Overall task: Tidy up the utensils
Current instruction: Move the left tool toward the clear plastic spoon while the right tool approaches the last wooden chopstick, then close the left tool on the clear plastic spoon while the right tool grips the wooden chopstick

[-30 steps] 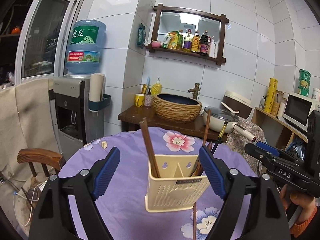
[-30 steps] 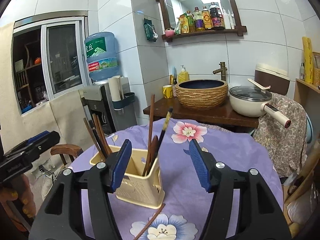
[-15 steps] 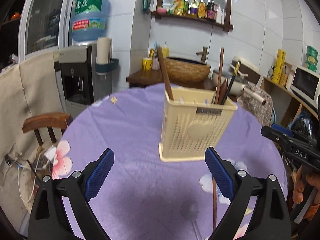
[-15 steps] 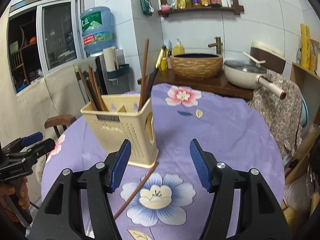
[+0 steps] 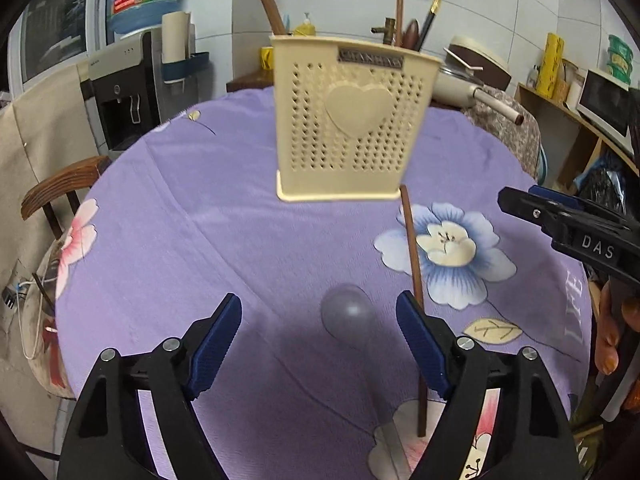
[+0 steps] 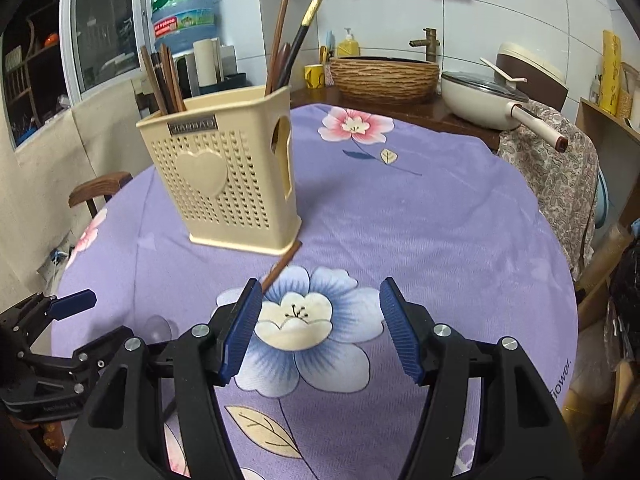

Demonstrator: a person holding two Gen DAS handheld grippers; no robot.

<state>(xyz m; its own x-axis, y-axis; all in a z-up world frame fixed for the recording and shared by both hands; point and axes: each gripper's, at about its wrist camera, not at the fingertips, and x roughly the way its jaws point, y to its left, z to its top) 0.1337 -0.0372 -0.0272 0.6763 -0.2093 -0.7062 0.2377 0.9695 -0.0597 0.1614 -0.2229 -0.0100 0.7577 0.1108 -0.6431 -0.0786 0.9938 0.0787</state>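
Note:
A cream perforated utensil holder (image 5: 348,120) (image 6: 224,176) stands on the purple flowered tablecloth (image 5: 200,240) with several brown chopsticks (image 6: 162,76) and utensils upright in it. One brown chopstick (image 5: 414,276) (image 6: 282,266) lies on the cloth, one end near the holder's base. A clear spoon (image 5: 348,314) lies between my left gripper's fingers. My left gripper (image 5: 320,344) is open and empty, low over the cloth. My right gripper (image 6: 320,328) is open and empty, above the blue flower, its left finger near the chopstick.
A wooden chair (image 5: 60,188) stands at the table's left. Behind the table are a water dispenser (image 6: 184,32), a woven basin (image 6: 384,78) and a pan (image 6: 488,100) on a counter. A shelf with a microwave (image 5: 600,100) stands at the right.
Both grippers have pulled back and dropped lower toward the cloth. The holder now looks farther off, and the lying chopstick and the spoon have come fully into view.

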